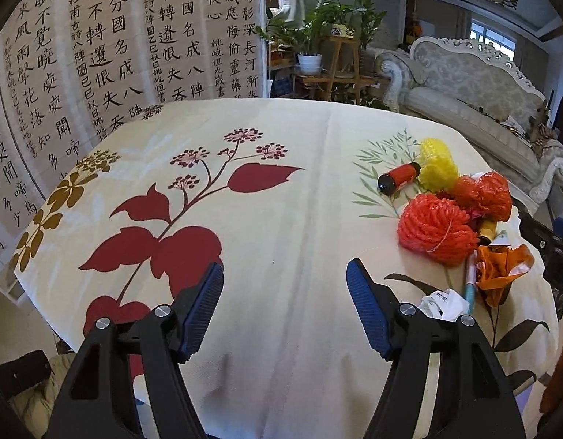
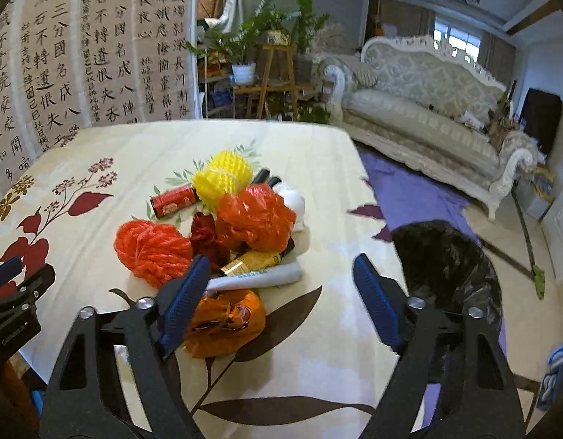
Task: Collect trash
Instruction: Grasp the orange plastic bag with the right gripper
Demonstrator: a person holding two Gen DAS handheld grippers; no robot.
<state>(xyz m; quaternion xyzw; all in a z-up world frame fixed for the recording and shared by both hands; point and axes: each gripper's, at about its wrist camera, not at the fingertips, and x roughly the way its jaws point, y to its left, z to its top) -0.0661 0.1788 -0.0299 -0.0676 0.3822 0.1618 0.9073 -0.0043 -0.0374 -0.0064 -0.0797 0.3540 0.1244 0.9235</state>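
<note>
A pile of trash lies on the floral tablecloth (image 2: 318, 153): a yellow foam net (image 2: 222, 179), a red can (image 2: 173, 201), an orange-red net ball (image 2: 153, 252), a red plastic bag (image 2: 255, 219), a yellow tube (image 2: 257, 260), a white tube (image 2: 259, 278) and an orange wrapper (image 2: 226, 323). My right gripper (image 2: 281, 289) is open and empty, just above the orange wrapper and white tube. My left gripper (image 1: 285, 285) is open and empty over bare cloth, left of the pile; the net ball (image 1: 435, 228) and the yellow net (image 1: 436, 164) show to its right.
A black trash bag (image 2: 449, 267) stands open on the floor beside the table's right edge. A white sofa (image 2: 427, 102), a purple rug (image 2: 409, 186) and potted plants (image 2: 244, 44) lie beyond. Calligraphy scrolls (image 1: 98, 55) hang behind the table.
</note>
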